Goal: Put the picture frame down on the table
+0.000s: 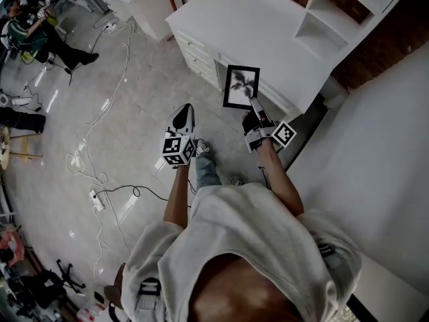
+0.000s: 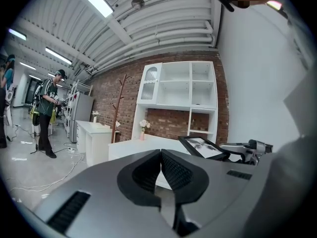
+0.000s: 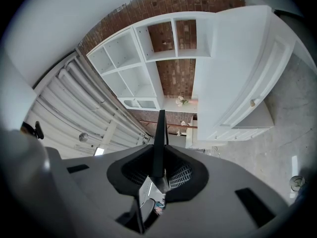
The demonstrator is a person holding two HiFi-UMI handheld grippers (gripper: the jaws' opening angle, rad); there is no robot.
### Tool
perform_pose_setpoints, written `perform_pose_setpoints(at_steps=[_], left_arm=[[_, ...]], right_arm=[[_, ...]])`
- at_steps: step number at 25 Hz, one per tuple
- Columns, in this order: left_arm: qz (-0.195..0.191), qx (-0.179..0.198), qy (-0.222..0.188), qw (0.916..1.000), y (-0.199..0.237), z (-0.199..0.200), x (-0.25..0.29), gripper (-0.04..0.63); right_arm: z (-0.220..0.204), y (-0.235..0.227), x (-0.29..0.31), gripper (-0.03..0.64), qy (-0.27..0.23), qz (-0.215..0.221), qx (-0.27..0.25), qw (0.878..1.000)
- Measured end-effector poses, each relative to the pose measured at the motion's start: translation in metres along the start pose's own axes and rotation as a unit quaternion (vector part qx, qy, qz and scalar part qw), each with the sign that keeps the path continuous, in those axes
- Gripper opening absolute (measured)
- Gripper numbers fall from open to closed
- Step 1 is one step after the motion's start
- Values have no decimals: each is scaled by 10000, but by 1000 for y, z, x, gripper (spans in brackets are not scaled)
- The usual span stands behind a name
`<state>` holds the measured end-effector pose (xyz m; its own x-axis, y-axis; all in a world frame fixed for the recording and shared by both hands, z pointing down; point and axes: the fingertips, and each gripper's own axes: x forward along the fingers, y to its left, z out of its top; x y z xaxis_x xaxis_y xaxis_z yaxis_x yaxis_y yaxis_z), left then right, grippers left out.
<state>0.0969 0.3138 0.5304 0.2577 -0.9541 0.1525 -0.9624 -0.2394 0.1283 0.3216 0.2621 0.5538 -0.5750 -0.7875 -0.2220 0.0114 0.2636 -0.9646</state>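
Note:
A black picture frame (image 1: 240, 86) with a pale plant print hangs in the air beside the front edge of the white table (image 1: 268, 39). My right gripper (image 1: 253, 102) is shut on its lower right edge. In the right gripper view the frame (image 3: 159, 138) shows edge-on as a thin dark blade clamped between the pads. My left gripper (image 1: 182, 117) hovers over the floor to the left of the frame, shut with nothing in it. In the left gripper view the frame (image 2: 202, 147) appears at the right, above the table (image 2: 133, 145).
White shelving (image 1: 348, 9) stands at the table's far right against a brick wall. A second white cabinet (image 1: 144, 2) stands farther back. Cables (image 1: 100, 139) trail over the grey floor at left. A person (image 1: 40, 35) sits at the far left.

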Motion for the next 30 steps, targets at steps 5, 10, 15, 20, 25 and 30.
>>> perform_pose_setpoints(at_steps=[5,10,15,20,25,30], left_arm=[[-28,-95,-47,9999,37,3,29,17],[-86,-209,-94,9997,78,10,63,17],[-146,-319,-126,9993,123,26,93,17],[-213,-372,-119,9990,170,39,119,17],[-230,-410,-155,9988,222,51,139,17],[-220,-458,-177,9986,268,57,153,17]], right_arm=[[-1,-13,40,86,-8,-56,-89,9999],[-1,-22,86,86,-39,-142,-163,9998],[-5,-26,141,86,-20,-228,-287,9993],[-16,-29,198,86,7,-263,-339,9991],[-33,-36,251,86,-6,-288,-380,9989],[-48,-40,293,86,-15,-246,-435,9988]])
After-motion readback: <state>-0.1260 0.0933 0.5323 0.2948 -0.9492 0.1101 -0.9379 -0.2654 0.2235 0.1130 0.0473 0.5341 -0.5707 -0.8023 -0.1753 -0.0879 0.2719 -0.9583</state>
